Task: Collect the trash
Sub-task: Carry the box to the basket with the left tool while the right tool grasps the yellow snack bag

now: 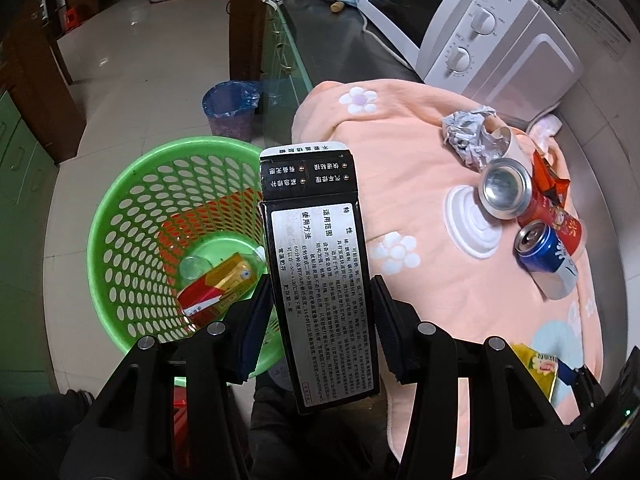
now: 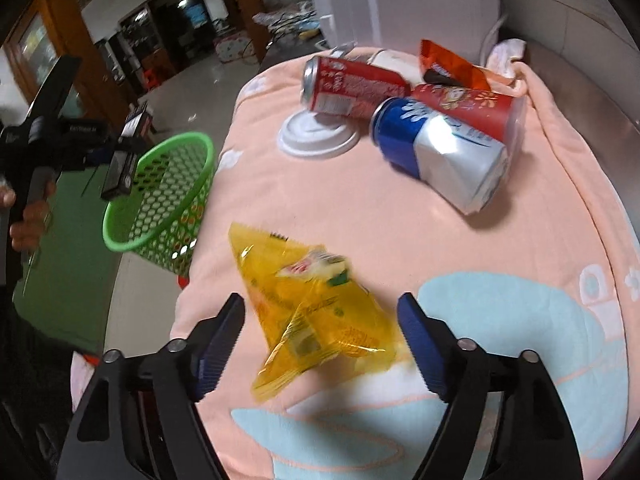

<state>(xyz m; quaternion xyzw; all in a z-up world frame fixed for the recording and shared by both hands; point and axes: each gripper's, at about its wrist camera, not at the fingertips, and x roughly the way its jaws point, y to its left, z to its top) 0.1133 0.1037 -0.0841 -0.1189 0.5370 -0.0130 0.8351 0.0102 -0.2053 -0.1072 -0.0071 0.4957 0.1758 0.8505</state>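
My left gripper [image 1: 320, 300] is shut on a black carton [image 1: 318, 264] with white printed labels, held over the rim of the green perforated basket [image 1: 132, 208]. The basket holds a red and gold pack [image 1: 218, 286] and a clear cup. In the right wrist view the left gripper with the carton [image 2: 120, 160] hangs beside the basket [image 2: 160, 200]. My right gripper [image 2: 320, 320] is open, fingers either side of a yellow snack wrapper [image 2: 316, 312] lying on the peach blanket [image 2: 360, 208]. Its fingers do not touch the wrapper.
On the blanket lie a blue and silver can [image 2: 440, 156], a red can [image 2: 352, 86], a red cup [image 2: 472, 108], a white lid [image 2: 316, 136], an orange wrapper [image 2: 448, 66] and crumpled foil [image 1: 468, 132]. A white microwave [image 1: 460, 28] stands behind. A blue-lined bin [image 1: 230, 110] stands on the floor.
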